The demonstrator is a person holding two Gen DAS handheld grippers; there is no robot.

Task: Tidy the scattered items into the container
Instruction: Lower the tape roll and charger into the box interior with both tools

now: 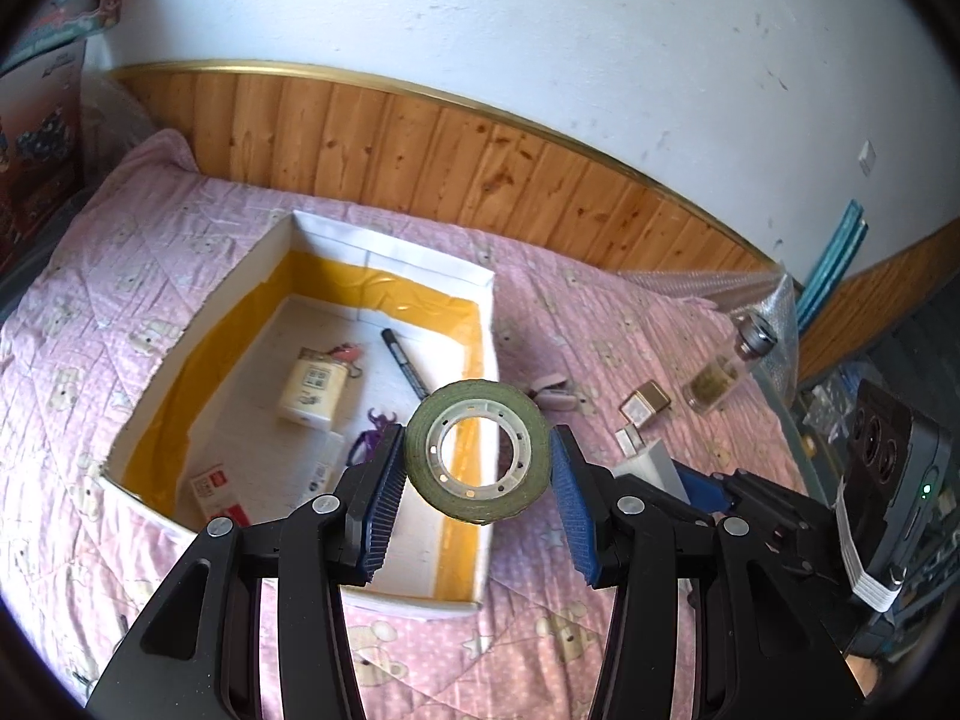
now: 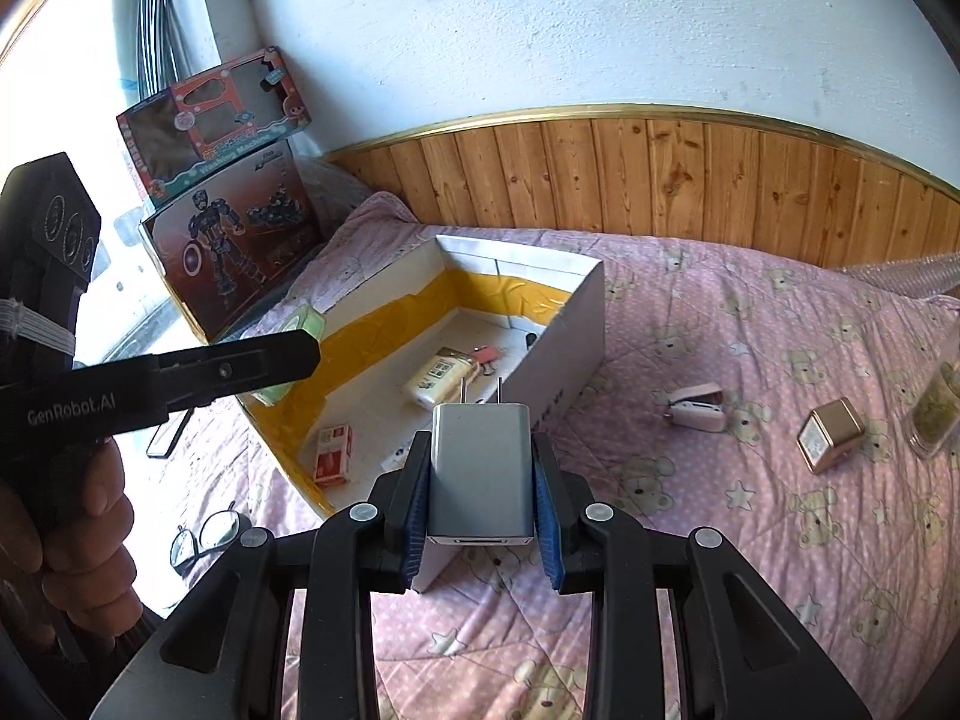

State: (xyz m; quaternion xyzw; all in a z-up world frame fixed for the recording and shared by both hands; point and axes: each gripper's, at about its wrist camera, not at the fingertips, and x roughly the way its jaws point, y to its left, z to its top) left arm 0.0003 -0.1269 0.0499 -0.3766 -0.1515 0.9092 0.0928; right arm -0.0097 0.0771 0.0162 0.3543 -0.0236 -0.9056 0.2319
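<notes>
My left gripper (image 1: pixel 477 468) is shut on a green tape roll (image 1: pixel 478 451) and holds it above the right part of the white box (image 1: pixel 180 333) with the yellow-lined inside. The box holds a cream bottle (image 1: pixel 312 387), a black pen (image 1: pixel 405 366), a purple item and small packets. My right gripper (image 2: pixel 483 480) is shut on a grey wall charger (image 2: pixel 482 468), prongs forward, just before the box's near corner (image 2: pixel 585 324). On the pink quilt to the right lie a pink stapler (image 2: pixel 696 408), a gold tin (image 2: pixel 831 435) and a glass jar (image 2: pixel 936 408).
Toy boxes (image 2: pixel 222 210) lean against the wall at the left. Eyeglasses (image 2: pixel 204 540) and a dark flat item (image 2: pixel 162 441) lie on the quilt left of the box. Wooden wall panelling (image 2: pixel 660 186) runs behind the bed. Bubble wrap (image 1: pixel 720 285) lies at the far right.
</notes>
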